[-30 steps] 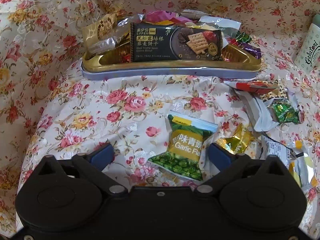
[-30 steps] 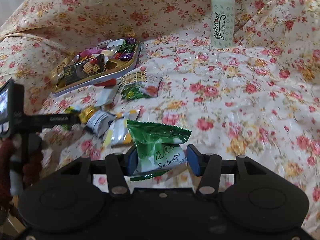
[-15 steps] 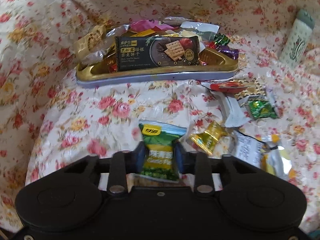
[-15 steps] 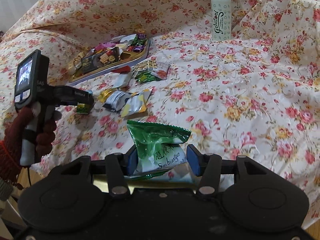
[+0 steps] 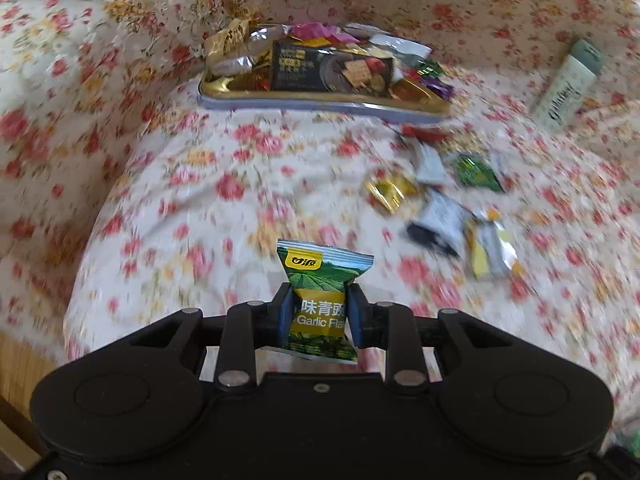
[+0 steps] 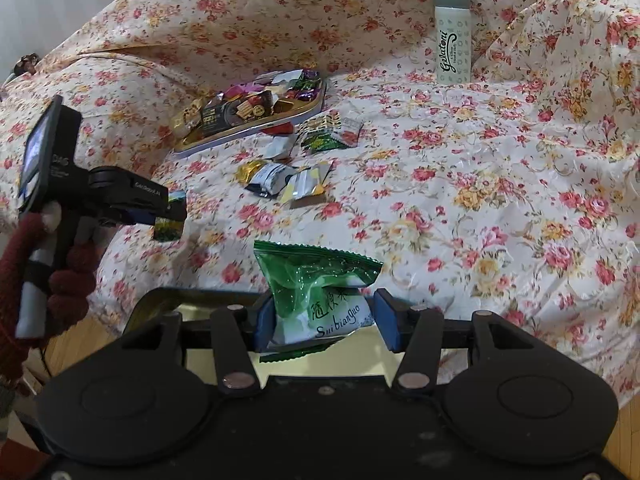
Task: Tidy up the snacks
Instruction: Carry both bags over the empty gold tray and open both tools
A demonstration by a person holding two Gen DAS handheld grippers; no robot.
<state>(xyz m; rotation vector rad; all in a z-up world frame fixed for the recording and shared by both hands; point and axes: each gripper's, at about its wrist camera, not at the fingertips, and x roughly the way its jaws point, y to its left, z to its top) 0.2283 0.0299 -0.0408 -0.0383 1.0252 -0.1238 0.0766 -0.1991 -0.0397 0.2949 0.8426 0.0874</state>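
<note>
My left gripper is shut on a green and yellow garlic pea packet, held upright above the floral cloth. In the right wrist view the same left gripper shows at the left, gripped by a hand in a dark red glove, with the pea packet at its tip. My right gripper is shut on a green and white snack bag. A gold tray heaped with wrapped snacks sits at the back. Several loose packets lie on the cloth near it.
A pale green bottle stands at the back right of the floral cloth. A dark-rimmed tin shows just under my right gripper at the cloth's near edge. Wooden floor shows past the left edge.
My left gripper went from open around the pea packet to shut on it, then lifted it and drew back from the tray. My right gripper also drew back, keeping its bag.
</note>
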